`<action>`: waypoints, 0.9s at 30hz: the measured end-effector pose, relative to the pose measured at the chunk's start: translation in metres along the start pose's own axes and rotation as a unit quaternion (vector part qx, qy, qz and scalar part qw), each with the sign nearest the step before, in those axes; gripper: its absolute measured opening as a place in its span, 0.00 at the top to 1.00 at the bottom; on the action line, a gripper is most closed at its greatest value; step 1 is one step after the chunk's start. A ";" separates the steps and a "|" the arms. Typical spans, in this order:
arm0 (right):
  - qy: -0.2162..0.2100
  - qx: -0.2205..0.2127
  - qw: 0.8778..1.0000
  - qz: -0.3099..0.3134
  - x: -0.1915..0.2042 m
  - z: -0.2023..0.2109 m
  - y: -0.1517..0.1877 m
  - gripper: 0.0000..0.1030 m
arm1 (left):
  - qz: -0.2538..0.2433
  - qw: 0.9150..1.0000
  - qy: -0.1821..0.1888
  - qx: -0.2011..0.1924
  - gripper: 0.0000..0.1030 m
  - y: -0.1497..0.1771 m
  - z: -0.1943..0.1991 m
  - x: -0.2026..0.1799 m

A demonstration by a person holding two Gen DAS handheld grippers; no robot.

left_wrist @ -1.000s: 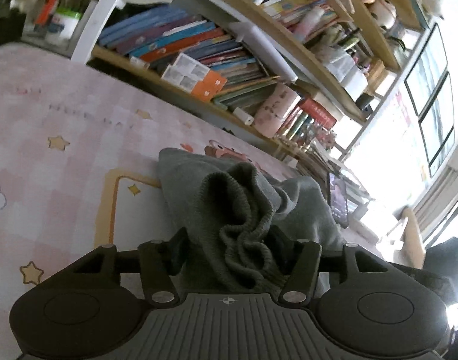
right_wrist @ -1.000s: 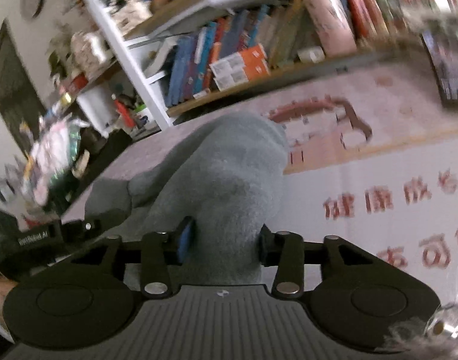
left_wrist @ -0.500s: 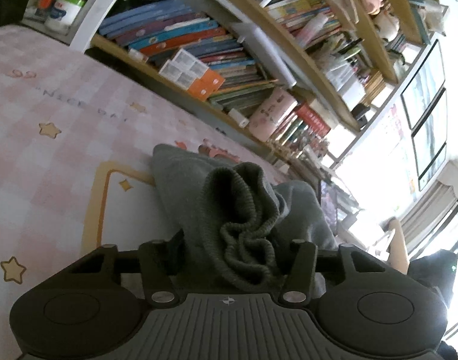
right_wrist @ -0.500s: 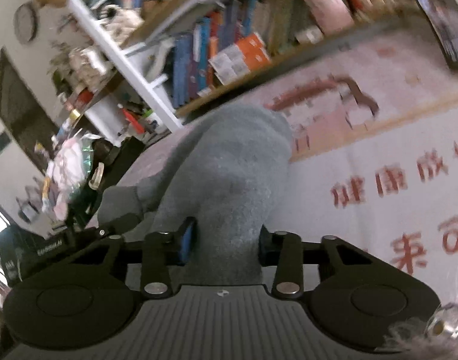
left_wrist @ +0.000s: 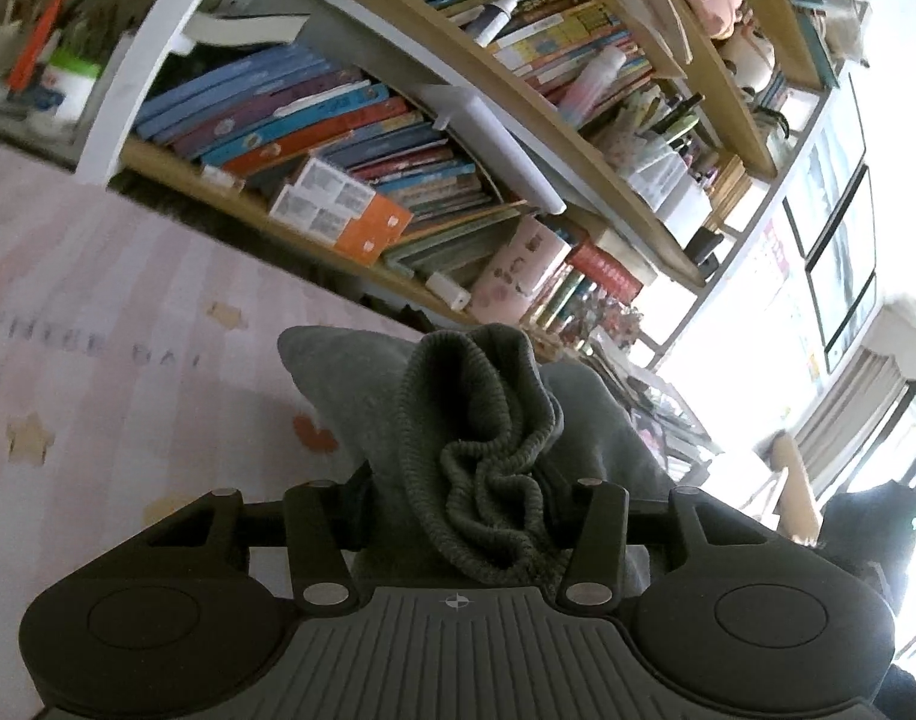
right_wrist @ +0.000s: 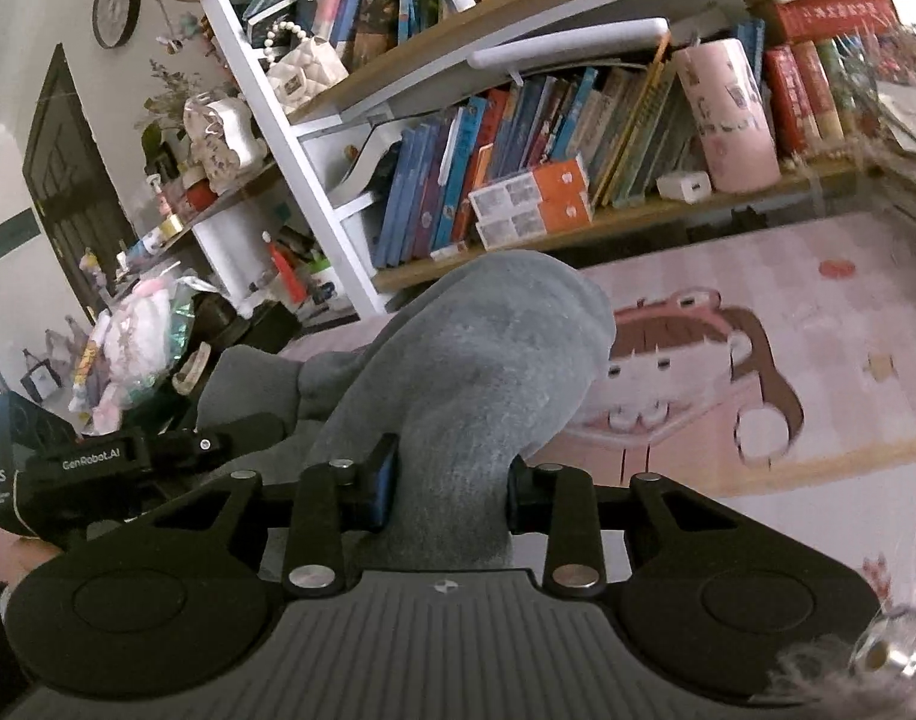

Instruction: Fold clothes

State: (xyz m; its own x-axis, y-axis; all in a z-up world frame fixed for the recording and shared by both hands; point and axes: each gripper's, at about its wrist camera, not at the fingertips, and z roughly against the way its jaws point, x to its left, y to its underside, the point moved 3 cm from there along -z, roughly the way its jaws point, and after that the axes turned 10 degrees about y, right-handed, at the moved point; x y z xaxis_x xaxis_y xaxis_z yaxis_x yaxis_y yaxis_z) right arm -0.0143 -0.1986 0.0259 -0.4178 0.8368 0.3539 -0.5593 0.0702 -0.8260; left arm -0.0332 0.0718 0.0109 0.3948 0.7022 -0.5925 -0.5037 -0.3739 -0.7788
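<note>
The grey garment (left_wrist: 476,420) hangs bunched above the pink cartoon mat (right_wrist: 788,360), near the mat's edge along the bookshelf (right_wrist: 518,180). Its ribbed cuff (left_wrist: 488,480) is pinched in the left gripper (left_wrist: 464,504), jaws narrow on the fabric. The right gripper (right_wrist: 452,480) clamps a smooth fold of the same garment, jaws likewise closed onto cloth.

The garment (right_wrist: 476,372) lies on the mat (right_wrist: 818,360), bookshelf (right_wrist: 578,180) behind.
</note>
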 end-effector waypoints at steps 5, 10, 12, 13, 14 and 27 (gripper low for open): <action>-0.005 -0.004 1.000 -0.004 -0.012 -0.026 -0.027 0.71 | -0.020 1.000 -0.005 0.002 0.54 -0.024 -0.022 0.004; -0.009 -0.001 1.000 -0.009 -0.024 -0.056 -0.049 0.71 | -0.018 1.000 -0.015 0.008 0.54 -0.047 -0.047 0.020; -0.010 0.003 1.000 -0.012 -0.029 -0.069 -0.056 0.71 | -0.018 1.000 -0.020 0.010 0.54 -0.054 -0.056 0.026; -0.011 0.004 1.000 -0.014 -0.031 -0.076 -0.059 0.71 | -0.019 1.000 -0.023 0.010 0.54 -0.058 -0.060 0.030; -0.012 0.006 1.000 -0.016 -0.033 -0.082 -0.062 0.71 | -0.019 0.999 -0.024 0.009 0.54 -0.062 -0.065 0.033; -0.009 0.013 0.998 -0.058 -0.066 -0.164 -0.104 0.71 | 0.006 1.000 -0.008 -0.010 0.55 -0.105 -0.128 0.099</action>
State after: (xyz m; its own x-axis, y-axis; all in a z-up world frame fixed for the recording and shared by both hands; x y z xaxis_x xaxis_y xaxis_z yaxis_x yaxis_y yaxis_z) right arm 0.1889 -0.1723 0.0163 -0.3614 0.8141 0.4545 -0.6232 0.1517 -0.7672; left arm 0.1568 0.1031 0.0072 0.3769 0.7069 -0.5986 -0.4933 -0.3937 -0.7756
